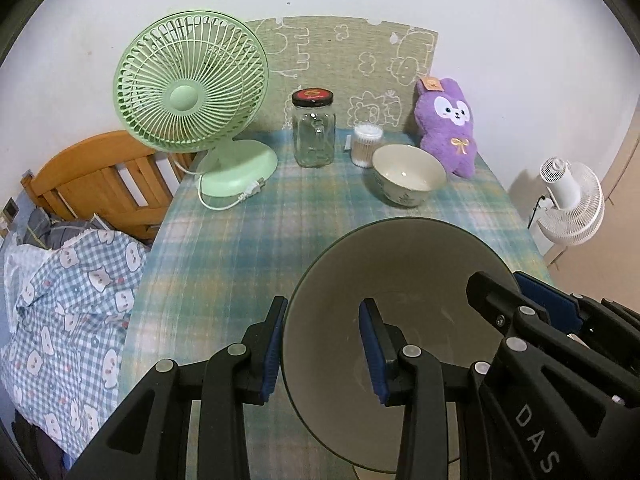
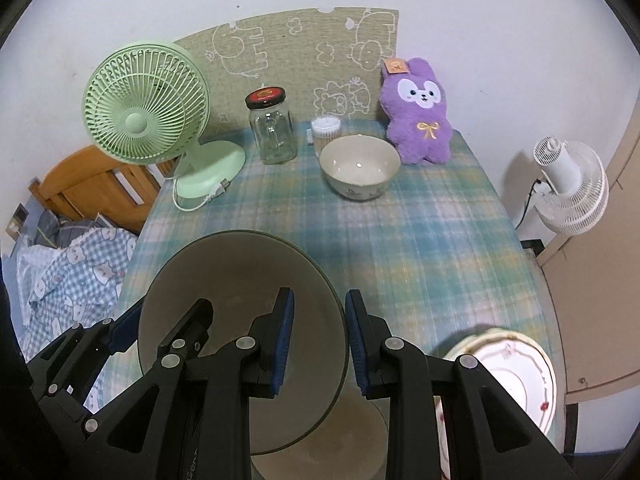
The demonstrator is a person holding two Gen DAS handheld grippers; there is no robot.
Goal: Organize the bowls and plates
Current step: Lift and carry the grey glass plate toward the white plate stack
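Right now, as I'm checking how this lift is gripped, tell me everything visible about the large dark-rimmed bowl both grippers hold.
The large dark-rimmed bowl is round and wide, with a smooth greyish-beige glazed inside and a thin dark edge; it looks ceramic and empty. It is tilted, lifted over the plaid tablecloth. The left gripper pinches its left rim, one blue pad inside, one outside; the right gripper clamps the opposite rim likewise.

Both grippers' jaws clamp the grey bowl (image 1: 400, 320) above the table (image 1: 240, 240)
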